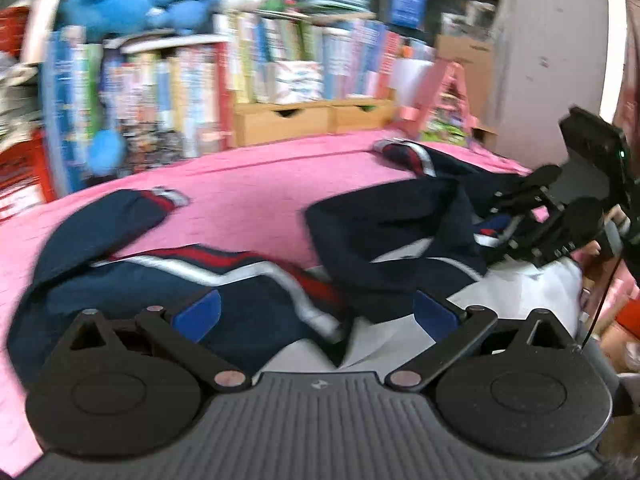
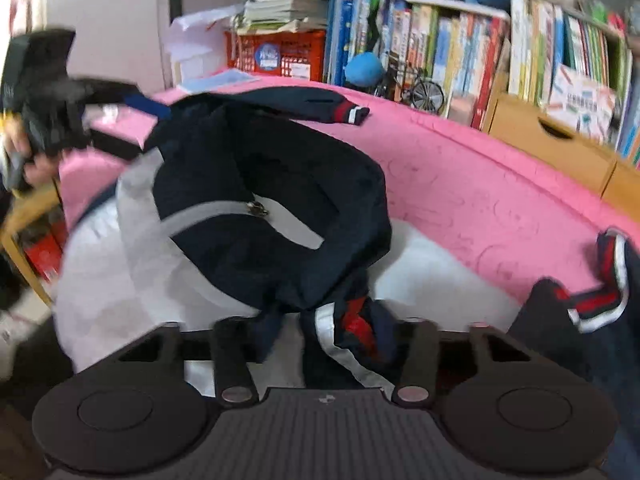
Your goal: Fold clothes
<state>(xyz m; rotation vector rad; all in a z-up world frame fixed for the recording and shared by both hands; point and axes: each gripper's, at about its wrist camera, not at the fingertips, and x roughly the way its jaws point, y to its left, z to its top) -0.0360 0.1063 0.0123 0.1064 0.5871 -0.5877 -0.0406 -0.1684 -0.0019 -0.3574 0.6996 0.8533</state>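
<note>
I am clenching the right gripper (image 2: 320, 340) on the jacket (image 2: 280, 184) hem; left gripper (image 1: 316, 312) is hanging released above it, jacket sprawling sideways across the pink bed (image 2: 480, 184).

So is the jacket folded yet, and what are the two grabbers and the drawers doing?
Jacket: crumpled and unfolded on the pink cover, white lining showing.
Sleeves: one lies flat on the cover.
Left gripper: jaws open over the jacket.
Right gripper: jaws closing in on bunched jacket cloth.
Wooden drawers: shut.
</note>
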